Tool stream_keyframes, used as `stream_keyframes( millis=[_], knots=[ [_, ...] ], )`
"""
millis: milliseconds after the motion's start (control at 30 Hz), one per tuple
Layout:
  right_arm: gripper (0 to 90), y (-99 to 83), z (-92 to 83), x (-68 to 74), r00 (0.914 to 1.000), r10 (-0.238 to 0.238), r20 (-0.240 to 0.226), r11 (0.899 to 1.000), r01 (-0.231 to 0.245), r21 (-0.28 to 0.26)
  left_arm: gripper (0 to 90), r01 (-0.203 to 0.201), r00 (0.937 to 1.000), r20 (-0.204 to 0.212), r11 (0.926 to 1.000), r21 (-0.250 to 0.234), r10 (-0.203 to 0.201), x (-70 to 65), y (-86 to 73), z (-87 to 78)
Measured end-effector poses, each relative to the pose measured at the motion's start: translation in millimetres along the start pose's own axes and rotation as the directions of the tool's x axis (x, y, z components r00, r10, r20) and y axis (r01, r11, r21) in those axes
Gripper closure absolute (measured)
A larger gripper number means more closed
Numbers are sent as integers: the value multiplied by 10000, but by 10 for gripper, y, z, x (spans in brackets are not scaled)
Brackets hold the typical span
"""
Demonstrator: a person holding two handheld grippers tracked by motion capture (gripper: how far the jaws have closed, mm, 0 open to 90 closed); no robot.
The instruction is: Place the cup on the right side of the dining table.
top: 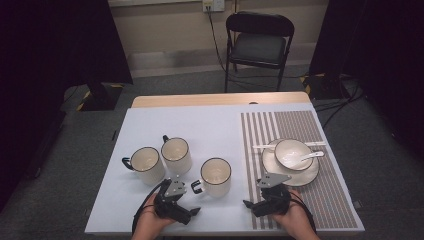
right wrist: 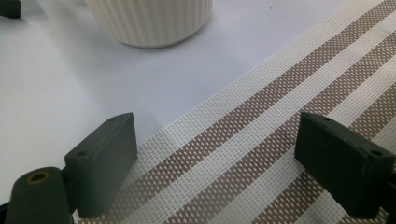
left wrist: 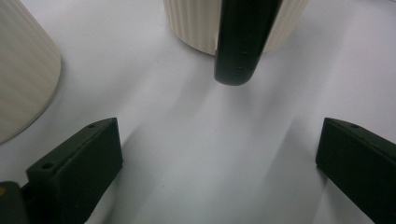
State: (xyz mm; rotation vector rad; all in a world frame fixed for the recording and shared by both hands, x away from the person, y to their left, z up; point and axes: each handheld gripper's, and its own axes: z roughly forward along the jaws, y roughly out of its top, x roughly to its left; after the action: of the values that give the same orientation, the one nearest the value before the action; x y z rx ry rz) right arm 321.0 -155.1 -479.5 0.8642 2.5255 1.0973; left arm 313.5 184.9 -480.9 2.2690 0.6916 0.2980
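Both claws sit at the near edge of the counter with their jaws spread apart and nothing between them. The left claw faces the black loop handle of the nearest cream ribbed ceramic mug with a dark rim, which stands near the middle of the white sheet, its handle turned toward the near left. That handle looks like the thing to take first. To do it well, I would bring the left claw forward low and level so that one jaw passes on each side of the handle, then close squarely on its middle, not on its rounded end where the jaws could slip off; the mug's wall is just behind, so a push too far could shove the mug away. The right claw hovers over the near left edge of the brown and white striped woven placemat, with the same mug's base far ahead of it in the right gripper view, free to steady the mug if needed. Two more cream mugs stand close together to the left, near enough to be bumped on a lift. On the placemat to the right rests a white plate carrying a white bowl with a white spoon, and a second white spoon beside it; a black folding chair stands beyond the far edge.
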Motion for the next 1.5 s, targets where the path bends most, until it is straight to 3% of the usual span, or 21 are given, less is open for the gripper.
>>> stream_keyframes(
  millis=[133,233,267,500,567,667,867,1067,1267,1500],
  knots=[
    [122,2,0,-1,10000,-2,-5,10000,2,7,48,-69,10000,35,9999,-157,69,-17,-8,-24],
    [134,10,-3,-4,10000,61,36,10000,-61,39,137,166,9998,-55,9992,-363,-169,-19,-20,-45],
    [147,33,-15,-12,10000,78,20,9996,-78,272,163,163,9999,-48,9993,-328,-165,-14,-18,-51],
    [156,69,-52,-95,9980,591,-232,9965,-576,610,161,155,9999,-69,9996,-248,-157,-24,-12,-71],
    [155,84,-53,-101,9984,545,-162,9960,-532,713,155,138,9998,-156,9995,-279,-143,-31,-6,-79],
    [146,115,-42,-91,9994,326,-125,9960,-314,831,155,351,9994,52,9994,-25,-351,-29,-4,-75],
    [143,172,-69,-71,9998,-174,105,9961,164,865,145,227,9997,75,9994,274,-229,-14,13,-93],
    [142,192,-124,-95,10000,76,-36,9973,-73,735,139,309,9993,183,9987,416,-317,8,41,-99],
    [143,224,-155,-107,10000,-55,3,9975,55,704,118,77,9998,203,9977,668,-91,35,120,-127],
    [143,329,-210,-111,10000,-87,-11,9977,87,668,118,215,9990,373,9986,493,-234,47,165,-131]
  ],
)
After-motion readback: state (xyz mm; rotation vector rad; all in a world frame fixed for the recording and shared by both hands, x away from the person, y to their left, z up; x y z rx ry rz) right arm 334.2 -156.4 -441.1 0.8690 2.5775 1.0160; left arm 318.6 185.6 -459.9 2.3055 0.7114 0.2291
